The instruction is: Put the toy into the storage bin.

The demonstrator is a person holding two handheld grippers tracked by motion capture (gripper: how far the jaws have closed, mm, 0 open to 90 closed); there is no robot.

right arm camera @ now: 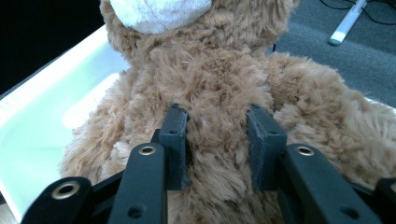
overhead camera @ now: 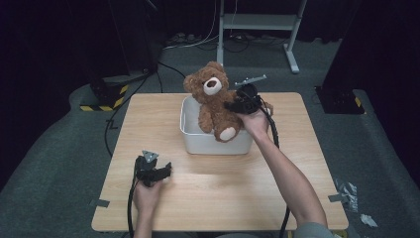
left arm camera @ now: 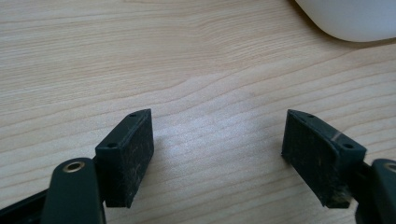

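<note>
Teddy bear sits upright in a white bin at the middle of a wooden table in the high view, its head above the rim and one pale-soled foot hanging over the near right corner. The right gripper reaches in from the right at the bear's chest, held by the person's right hand, with a cable trailing back along the forearm. The left gripper lies low over the table near the front left, well apart from the bin, in the left hand. In the left gripper view, the left gripper has its jaws spread wide with only bare wood between them, and a rounded corner of the bin shows at the upper right. In the right gripper view, the right gripper has its two pads sunk into the brown fur of the bear, a tuft of the body pinched between them; the jaws stand a little apart around that tuft. The bin's white wall runs along the left behind the bear, and grey floor shows at the upper right.
</note>
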